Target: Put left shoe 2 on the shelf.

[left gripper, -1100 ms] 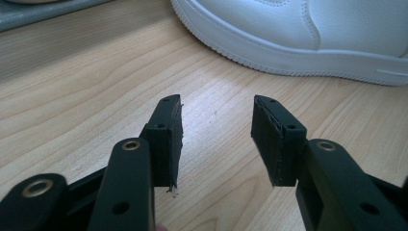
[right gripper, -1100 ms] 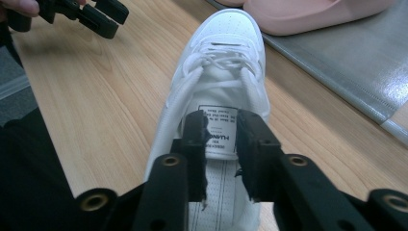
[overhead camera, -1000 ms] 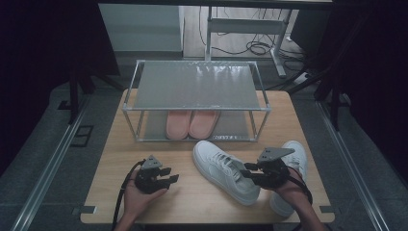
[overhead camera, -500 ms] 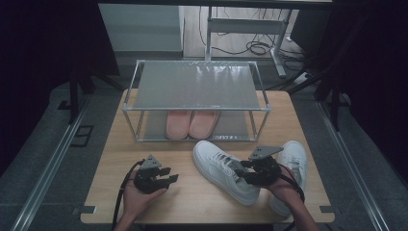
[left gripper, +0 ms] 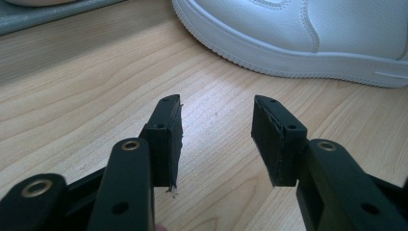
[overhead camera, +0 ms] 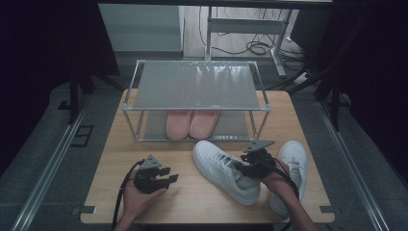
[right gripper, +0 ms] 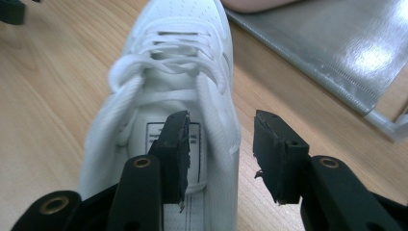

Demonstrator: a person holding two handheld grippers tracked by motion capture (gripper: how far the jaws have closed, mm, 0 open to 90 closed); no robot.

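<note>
The wooden table (overhead camera: pixel 144 149) spreads under everything, and at its twelve o'clock end stands the metal-framed shoe rack (overhead camera: pixel 195 86), its grey top shelf bare and a pair of pink slippers (overhead camera: pixel 191 124) sitting side by side on the lower shelf. Just in front of the rack, toward five o'clock from the slippers, lies the white sneaker (overhead camera: pixel 226 171), slanted with its toe toward the rack and its heel toward the table's near edge; a second white sneaker (overhead camera: pixel 290 166) lies at its three o'clock, partly covered by the person's right forearm. The right gripper (overhead camera: pixel 239 167) hovers over the heel end of the slanted sneaker; its jaws have just been opening and stand spread, and in the right gripper view one pad hangs over the shoe's opening while the other sits outside the collar, so the shoe's side wall lies between them without either pad pressing on it. The left gripper (overhead camera: pixel 172 179), at nine o'clock from that sneaker and well apart from it, rests low over bare wood with its jaws spread and nothing between them.
</note>
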